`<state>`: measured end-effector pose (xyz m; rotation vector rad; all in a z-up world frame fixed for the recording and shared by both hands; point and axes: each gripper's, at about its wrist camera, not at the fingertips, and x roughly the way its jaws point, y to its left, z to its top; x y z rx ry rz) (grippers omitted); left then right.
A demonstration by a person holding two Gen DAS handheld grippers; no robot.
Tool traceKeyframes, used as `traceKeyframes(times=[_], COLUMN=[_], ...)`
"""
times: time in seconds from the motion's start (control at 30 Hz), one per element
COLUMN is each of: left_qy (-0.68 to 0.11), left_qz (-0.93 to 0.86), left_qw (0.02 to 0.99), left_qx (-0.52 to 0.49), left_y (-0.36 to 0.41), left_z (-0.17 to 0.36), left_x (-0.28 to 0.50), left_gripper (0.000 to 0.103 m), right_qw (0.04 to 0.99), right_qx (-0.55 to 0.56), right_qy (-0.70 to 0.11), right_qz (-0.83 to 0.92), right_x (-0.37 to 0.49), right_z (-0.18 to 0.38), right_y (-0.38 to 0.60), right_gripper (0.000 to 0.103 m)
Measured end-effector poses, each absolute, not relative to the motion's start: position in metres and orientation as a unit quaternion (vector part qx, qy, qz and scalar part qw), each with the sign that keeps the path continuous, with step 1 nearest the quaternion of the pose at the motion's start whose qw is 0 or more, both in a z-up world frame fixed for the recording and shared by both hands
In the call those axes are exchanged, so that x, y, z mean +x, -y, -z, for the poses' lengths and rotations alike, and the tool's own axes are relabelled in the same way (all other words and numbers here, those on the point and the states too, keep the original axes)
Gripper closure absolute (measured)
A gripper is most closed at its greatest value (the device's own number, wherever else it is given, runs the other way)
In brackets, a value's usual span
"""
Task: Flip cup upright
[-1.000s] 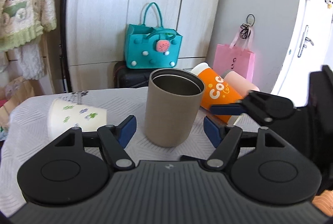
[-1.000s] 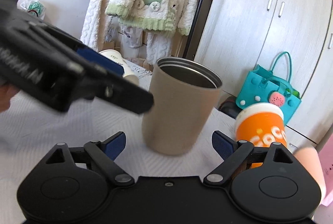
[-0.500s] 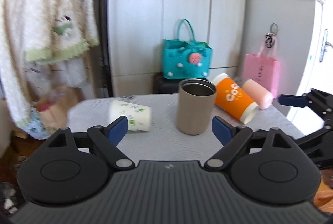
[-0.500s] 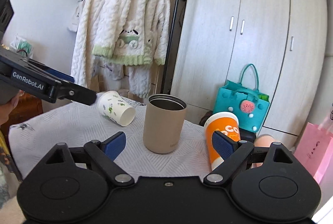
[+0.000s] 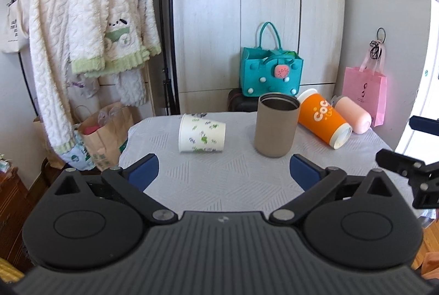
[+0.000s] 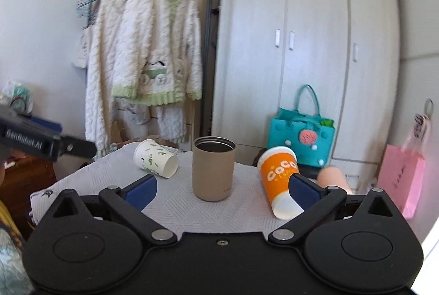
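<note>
A tan metal cup (image 5: 275,125) stands upright in the middle of the table; it also shows in the right wrist view (image 6: 213,168). A white paper cup with green prints (image 5: 201,137) (image 6: 155,158) lies on its side to its left. An orange cup (image 5: 323,119) (image 6: 278,179) and a pink cup (image 5: 354,115) (image 6: 333,178) lie on their sides to its right. My left gripper (image 5: 223,171) is open and empty, back from the cups. My right gripper (image 6: 222,188) is open and empty, back from the tan cup.
The table has a white textured cloth (image 5: 233,177). Behind it stand a wardrobe (image 5: 247,7), a teal bag (image 5: 271,75) and a pink bag (image 5: 365,92). White clothes (image 5: 90,34) hang at the left over a paper bag (image 5: 104,127).
Both grippers have pulled back from the tan cup, which now looks smaller and farther. The cups have not moved.
</note>
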<state>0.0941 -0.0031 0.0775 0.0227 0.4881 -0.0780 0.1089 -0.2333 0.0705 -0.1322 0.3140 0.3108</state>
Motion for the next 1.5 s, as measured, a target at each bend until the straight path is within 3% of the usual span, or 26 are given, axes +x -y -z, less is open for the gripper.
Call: traceKeyframes(times=[0.73,1.5], left_qy=[-0.243,-0.272], left_qz=[-0.039,-0.030], left_qw=[0.968,0.962], left_qx=[0.045,-0.010], left_y=[0.027,0.004], left_z=[-0.047,-0.031], left_x=[0.064,0.071], left_gripper=[0.000,0.000], right_qw=[0.980,0.977], right_qx=[-0.052,-0.023], right_qy=[-0.189,-0.206], right_qz=[-0.026,0.050], right_x=[0.080,0.079], right_z=[-0.046,-0.035], right_y=[0.227,0.226], right_gripper=[0.000,0.000])
